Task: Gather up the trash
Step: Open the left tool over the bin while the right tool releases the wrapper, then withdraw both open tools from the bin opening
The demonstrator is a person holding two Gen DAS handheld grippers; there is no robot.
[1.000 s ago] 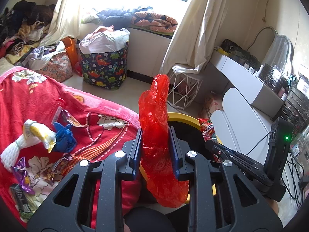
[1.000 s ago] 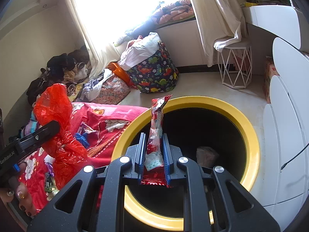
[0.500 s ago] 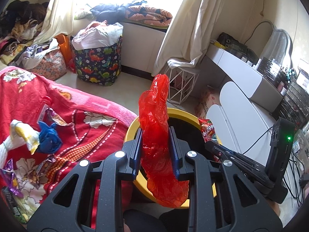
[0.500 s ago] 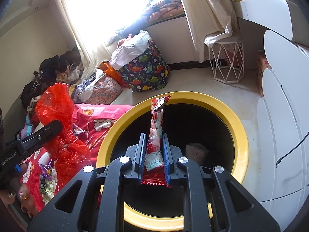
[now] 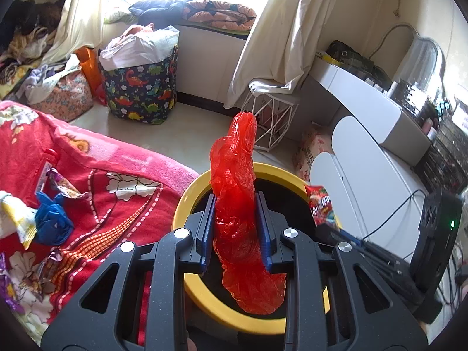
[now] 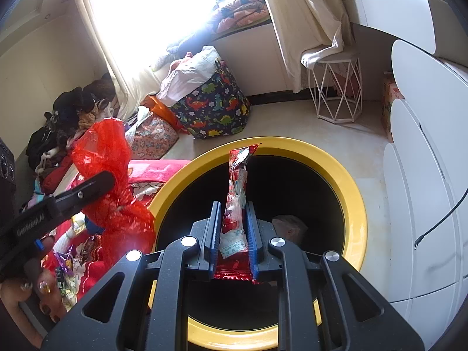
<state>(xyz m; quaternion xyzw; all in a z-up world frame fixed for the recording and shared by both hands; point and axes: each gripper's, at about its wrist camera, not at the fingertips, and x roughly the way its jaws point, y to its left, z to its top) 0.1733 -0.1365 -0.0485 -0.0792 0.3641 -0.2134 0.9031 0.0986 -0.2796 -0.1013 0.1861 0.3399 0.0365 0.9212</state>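
Observation:
My left gripper (image 5: 235, 201) is shut on a crumpled red plastic bag (image 5: 234, 172), which it holds over the near rim of the round yellow-rimmed bin (image 5: 187, 204). My right gripper (image 6: 233, 207) holds a red snack wrapper (image 6: 238, 175) upright above the bin's black opening (image 6: 292, 181). Its jaws are opening, with the wrapper still between the pads. A crumpled pale piece (image 6: 289, 226) lies inside the bin. On the red blanket (image 5: 122, 175) remain a blue crumpled bag (image 5: 52, 223) and several wrappers (image 5: 63, 187).
A dinosaur-print basket (image 5: 140, 87) full of laundry stands on the floor beyond the bed. A white wire stool (image 5: 272, 120) stands under the curtain. White rounded cabinets (image 5: 365, 181) flank the bin on the right. A hand (image 6: 29, 292) grips the left tool.
The left gripper has carried the red bag towards the bin, so the bag now hangs over the yellow rim. The right gripper has stayed over the bin and its jaws have widened slightly.

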